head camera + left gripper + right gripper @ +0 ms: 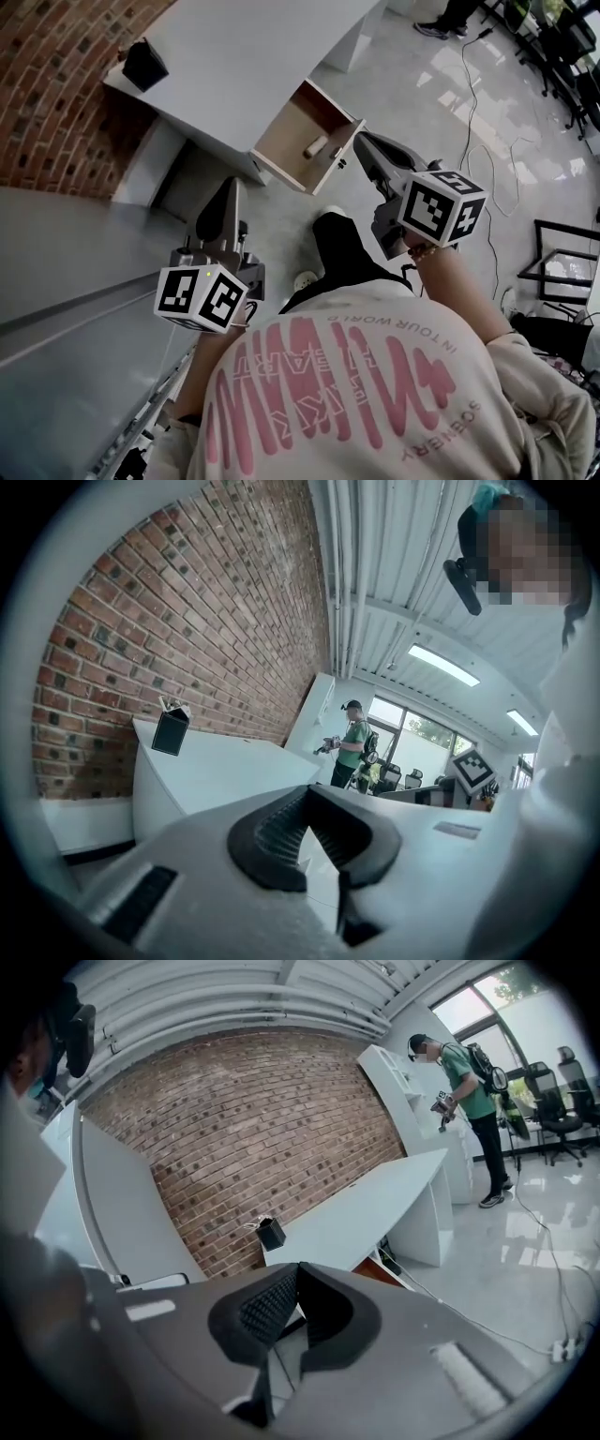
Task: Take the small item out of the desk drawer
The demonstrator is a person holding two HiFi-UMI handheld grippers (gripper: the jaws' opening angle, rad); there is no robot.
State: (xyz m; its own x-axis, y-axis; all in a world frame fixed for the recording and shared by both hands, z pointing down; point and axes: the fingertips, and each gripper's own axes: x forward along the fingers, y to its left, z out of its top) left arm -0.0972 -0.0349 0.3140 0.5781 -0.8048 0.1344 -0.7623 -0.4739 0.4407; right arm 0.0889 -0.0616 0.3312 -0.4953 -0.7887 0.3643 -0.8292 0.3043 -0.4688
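In the head view the white desk (244,66) has its wooden drawer (284,141) pulled open. A small pale cylinder-shaped item (315,146) lies inside it toward the front. My right gripper (361,140) (298,1269) is shut with nothing between its pads, its tips just right of the drawer's front panel (338,157). My left gripper (229,185) (307,794) is lower left, below the desk and away from the drawer. It is shut and holds nothing.
A black box-shaped holder (143,64) (171,731) (272,1233) stands on the desk's far corner by the brick wall (56,84). Cables (473,103) trail over the glossy floor at right. A person in a green shirt (464,1077) (353,745) stands farther off.
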